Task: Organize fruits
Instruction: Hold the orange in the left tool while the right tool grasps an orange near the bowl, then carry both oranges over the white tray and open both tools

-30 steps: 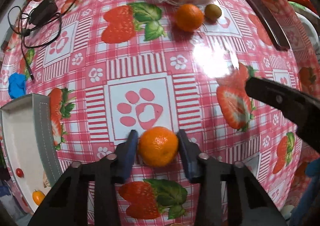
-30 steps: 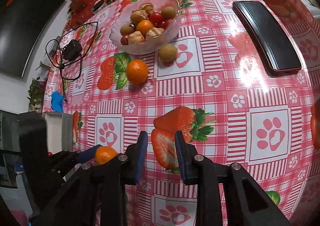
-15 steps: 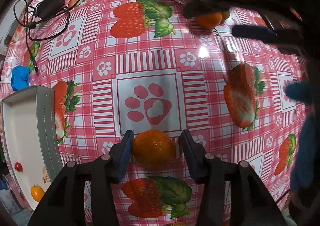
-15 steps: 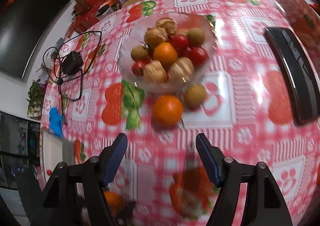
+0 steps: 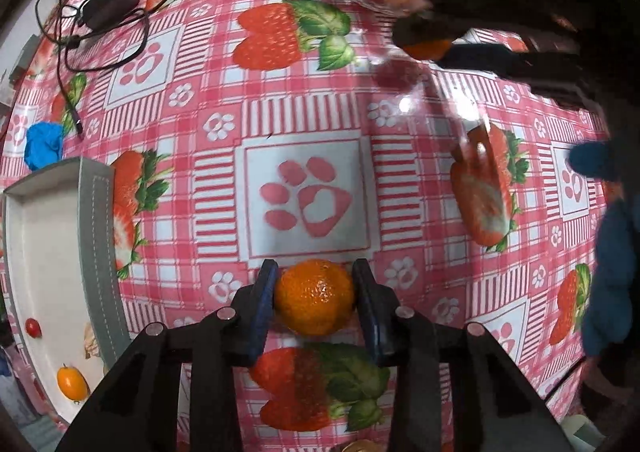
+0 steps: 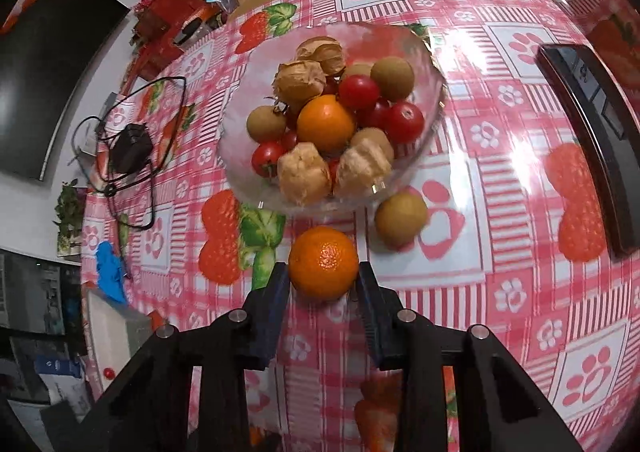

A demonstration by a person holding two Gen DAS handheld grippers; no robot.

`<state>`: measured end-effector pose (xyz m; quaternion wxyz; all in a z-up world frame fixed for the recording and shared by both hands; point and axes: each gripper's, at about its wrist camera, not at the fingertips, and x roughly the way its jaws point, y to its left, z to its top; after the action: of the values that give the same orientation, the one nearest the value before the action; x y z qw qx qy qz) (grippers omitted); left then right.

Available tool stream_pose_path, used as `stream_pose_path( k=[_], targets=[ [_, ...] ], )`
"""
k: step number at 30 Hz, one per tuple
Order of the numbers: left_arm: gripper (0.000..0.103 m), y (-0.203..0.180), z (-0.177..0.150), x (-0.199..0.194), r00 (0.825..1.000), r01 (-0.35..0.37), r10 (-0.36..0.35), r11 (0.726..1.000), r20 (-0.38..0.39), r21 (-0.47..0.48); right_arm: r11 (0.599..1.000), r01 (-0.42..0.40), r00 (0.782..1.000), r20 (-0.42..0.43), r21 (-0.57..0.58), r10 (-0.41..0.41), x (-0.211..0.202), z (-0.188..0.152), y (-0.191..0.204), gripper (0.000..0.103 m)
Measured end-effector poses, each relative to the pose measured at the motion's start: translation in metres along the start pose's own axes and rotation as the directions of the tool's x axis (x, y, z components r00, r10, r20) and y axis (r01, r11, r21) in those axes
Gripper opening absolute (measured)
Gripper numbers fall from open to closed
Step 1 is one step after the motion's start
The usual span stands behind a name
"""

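My left gripper [image 5: 314, 298] is shut on an orange mandarin [image 5: 315, 296] low over the tablecloth. My right gripper [image 6: 323, 294] is open, its jaws on either side of a second mandarin [image 6: 323, 262] that lies on the cloth just in front of the glass fruit bowl [image 6: 430, 120]. The bowl holds another orange, cherry tomatoes, brown round fruits and papery husked fruits. A brown round fruit [image 6: 401, 217] lies on the cloth right of the second mandarin. A white tray [image 5: 36, 236] at the left holds a cherry tomato [image 5: 33, 327] and a small orange fruit [image 5: 72, 383].
A black charger with cable [image 5: 110, 6] and a blue object [image 5: 43, 145] lie at the far left. A black phone [image 6: 592, 132] lies at the right. The right arm and blue sleeve [image 5: 612, 272] fill the right of the left wrist view. Clutter stands behind the bowl.
My right gripper moved forward across the table to the bowl, opened, and now straddles the second mandarin. My left gripper stayed with its mandarin and closed snugly on it.
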<state>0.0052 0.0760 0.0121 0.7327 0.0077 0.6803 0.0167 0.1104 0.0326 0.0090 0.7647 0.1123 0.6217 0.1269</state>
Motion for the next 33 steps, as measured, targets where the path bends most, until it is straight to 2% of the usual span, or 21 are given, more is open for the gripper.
stream_pose_path(
  k=[7, 13, 19, 24, 28, 33],
  targets=[
    [0.041, 0.033, -0.027, -0.01, 1.0, 0.003, -0.003, 1.0, 0.011, -0.02, 1.0, -0.011, 1.0, -0.021, -0.015, 0.011, -0.022, -0.04, -0.005, 0.036],
    [0.041, 0.054, -0.054, -0.018, 1.0, 0.004, -0.004, 1.0, 0.01, -0.027, 1.0, 0.011, 0.999, -0.039, -0.029, -0.012, -0.041, -0.083, -0.01, 0.036],
    [0.041, 0.08, -0.093, -0.035, 0.999, 0.049, -0.048, 0.998, 0.023, -0.051, 0.999, 0.032, 0.998, -0.055, -0.042, -0.034, -0.051, -0.116, -0.005, 0.036],
    [0.041, 0.114, -0.12, -0.055, 0.998, 0.058, -0.055, 0.995, 0.043, -0.081, 0.997, 0.036, 0.997, -0.058, -0.069, -0.04, -0.057, -0.133, 0.011, 0.036],
    [0.041, 0.146, -0.132, -0.073, 0.997, 0.065, -0.057, 0.988, 0.057, -0.141, 0.995, 0.028, 0.997, -0.065, -0.091, -0.034, -0.057, -0.14, 0.028, 0.036],
    [0.041, 0.172, -0.13, -0.089, 0.997, 0.037, -0.023, 0.98, 0.07, -0.195, 0.991, 0.01, 0.997, -0.075, -0.132, -0.02, -0.054, -0.149, 0.057, 0.036]
  ],
)
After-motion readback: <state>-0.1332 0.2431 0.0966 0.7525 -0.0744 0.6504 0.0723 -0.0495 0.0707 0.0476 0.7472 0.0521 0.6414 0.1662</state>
